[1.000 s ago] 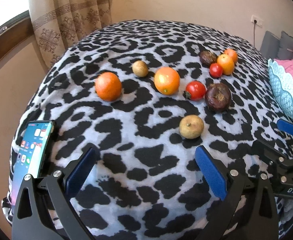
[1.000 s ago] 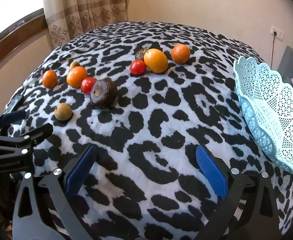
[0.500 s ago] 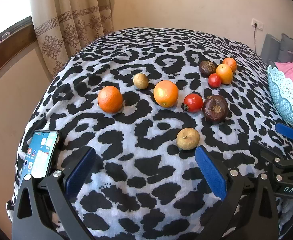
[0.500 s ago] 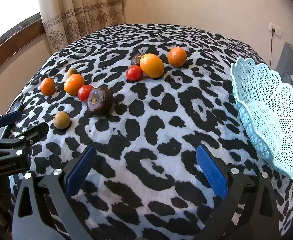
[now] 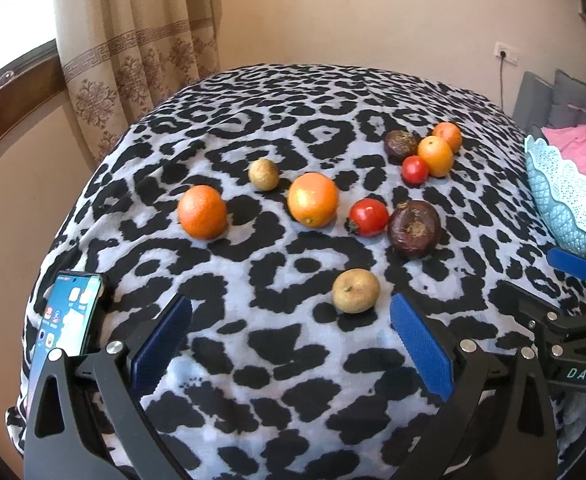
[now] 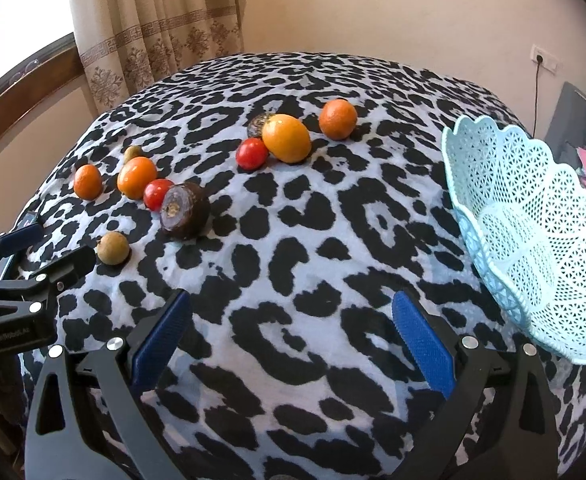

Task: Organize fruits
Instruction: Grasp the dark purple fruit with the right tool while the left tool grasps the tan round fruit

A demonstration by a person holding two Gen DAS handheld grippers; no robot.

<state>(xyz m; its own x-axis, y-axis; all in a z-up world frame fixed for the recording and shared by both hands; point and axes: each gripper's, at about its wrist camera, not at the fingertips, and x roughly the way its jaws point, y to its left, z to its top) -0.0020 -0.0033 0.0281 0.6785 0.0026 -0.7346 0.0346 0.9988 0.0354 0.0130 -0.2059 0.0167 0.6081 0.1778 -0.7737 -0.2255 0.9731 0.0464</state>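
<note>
I am looking across the table (image 5: 293, 360), draped in a black-and-white spotted cloth, and judging that the sorting is not yet begun: the pale blue lace basket (image 6: 533, 248) is sitting empty at the right edge, and every fruit is lying out on the cloth, well apart from it. Going from big to small, I am seeing the large dark purple fruit (image 5: 414, 229) beside a tomato (image 5: 368, 216), the big orange (image 5: 313, 199) near the middle and another orange (image 5: 203, 211) to its left, then the far cluster by the basket side: a second dark fruit (image 5: 401, 145), two more oranges (image 5: 435, 155) and a small tomato (image 5: 415, 169). The smallest are the two brown fruits, one (image 5: 355, 291) lying just ahead of my left gripper (image 5: 289, 340) and one (image 5: 263, 174) farther back. A phone (image 5: 69, 316) is lying at the table's left edge. My left gripper is hovering with its fingers spread wide and holding nothing; my right gripper (image 6: 291, 340) is doing the same, spread and empty, with the basket just to its right. Compared with a second ago, both cameras are sitting higher and farther back, so the fruits are appearing lower and closer to my fingers, but none of the fruits is shifting on the cloth.
</note>
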